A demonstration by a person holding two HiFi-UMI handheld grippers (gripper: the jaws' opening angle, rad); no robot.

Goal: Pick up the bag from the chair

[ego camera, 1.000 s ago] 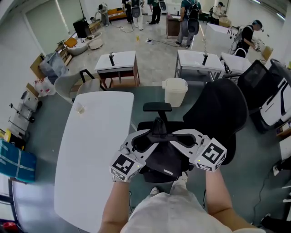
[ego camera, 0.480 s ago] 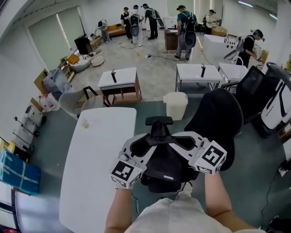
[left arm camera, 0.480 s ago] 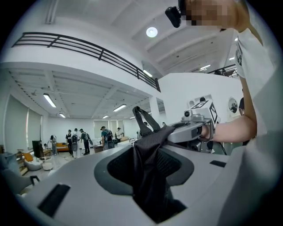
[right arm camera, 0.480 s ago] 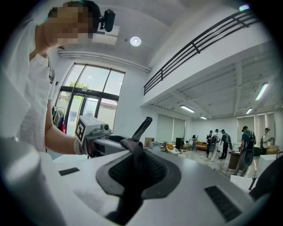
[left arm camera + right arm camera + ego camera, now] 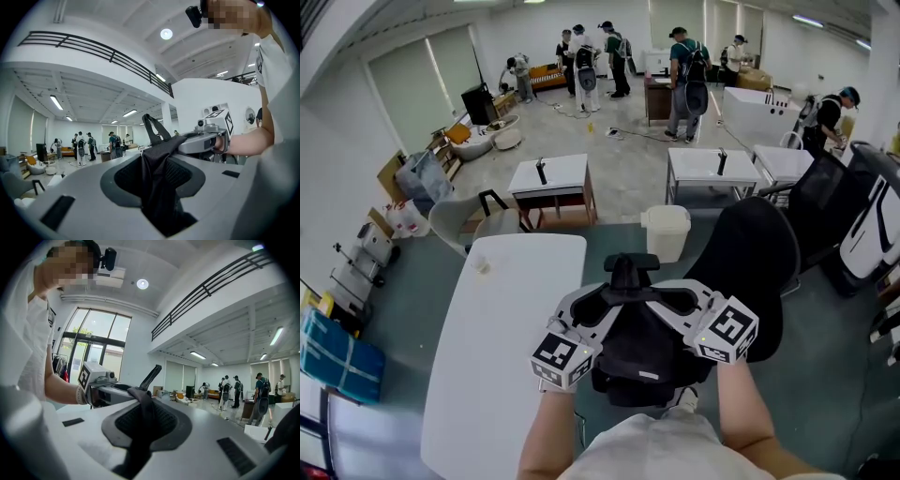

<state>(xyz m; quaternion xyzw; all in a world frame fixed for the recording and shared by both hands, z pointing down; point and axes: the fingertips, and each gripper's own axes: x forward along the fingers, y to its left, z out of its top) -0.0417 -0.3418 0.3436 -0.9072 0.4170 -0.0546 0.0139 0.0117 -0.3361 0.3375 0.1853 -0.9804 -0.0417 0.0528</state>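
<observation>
Black bag (image 5: 642, 352) pinched from both sides
Jaws of left gripper (image 5: 612, 302) have just been closing on bunched fabric, right gripper (image 5: 667, 300) clamps a strap (image 5: 143, 401); probably off the chair (image 5: 750, 253).

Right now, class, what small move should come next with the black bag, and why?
Probably lift both grippers slightly higher together. The left gripper, whose jaws have just been closing, pinches fabric of the black bag; the right gripper is shut on its strap. The bag hangs over the office chair, so it may not have cleared it.
</observation>
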